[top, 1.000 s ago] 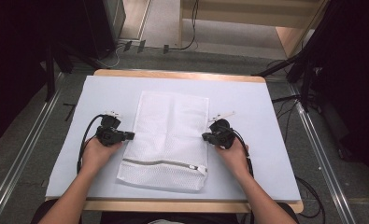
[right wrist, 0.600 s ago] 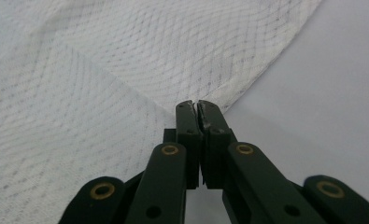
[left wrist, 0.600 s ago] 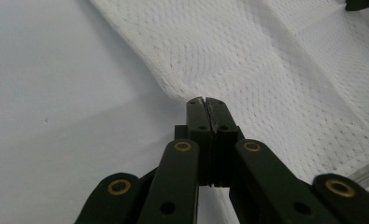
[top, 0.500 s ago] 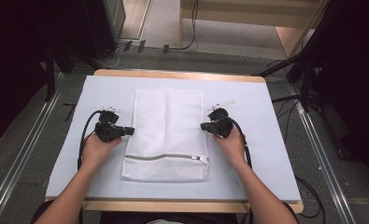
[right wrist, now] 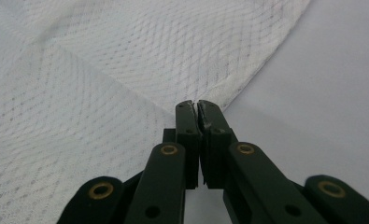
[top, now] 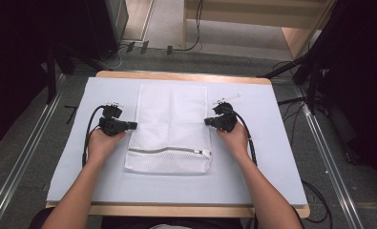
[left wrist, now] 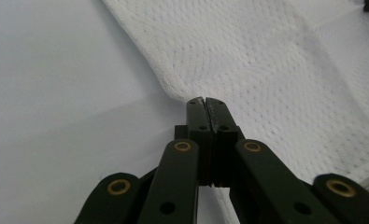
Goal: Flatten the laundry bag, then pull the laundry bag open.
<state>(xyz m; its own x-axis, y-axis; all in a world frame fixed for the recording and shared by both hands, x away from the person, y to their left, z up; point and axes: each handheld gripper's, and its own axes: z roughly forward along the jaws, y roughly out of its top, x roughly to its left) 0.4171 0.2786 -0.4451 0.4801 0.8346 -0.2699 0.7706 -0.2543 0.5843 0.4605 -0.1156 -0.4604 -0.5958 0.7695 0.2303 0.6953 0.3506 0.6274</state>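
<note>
A white mesh laundry bag (top: 172, 124) lies flat on the pale mat (top: 272, 157), its zipper (top: 169, 151) running across near the end closest to me. My left gripper (top: 132, 125) is at the bag's left edge, jaws shut on the hem. In the left gripper view the gripper (left wrist: 204, 100) pinches the hem of the bag (left wrist: 275, 70). At the right edge my right gripper (top: 207, 121) is likewise shut on the hem. The right gripper view shows that gripper (right wrist: 195, 103) closed on the edge of the mesh bag (right wrist: 126, 70).
The mat covers a wooden table (top: 176, 76) with bare mat on both sides of the bag. Black cables (top: 87, 138) trail from the grippers. Metal rails (top: 28, 157) run along the floor on either side.
The bag lay skewed a second ago; now it sits square and stretched flat. Both grippers moved slightly away from me along its side edges.
</note>
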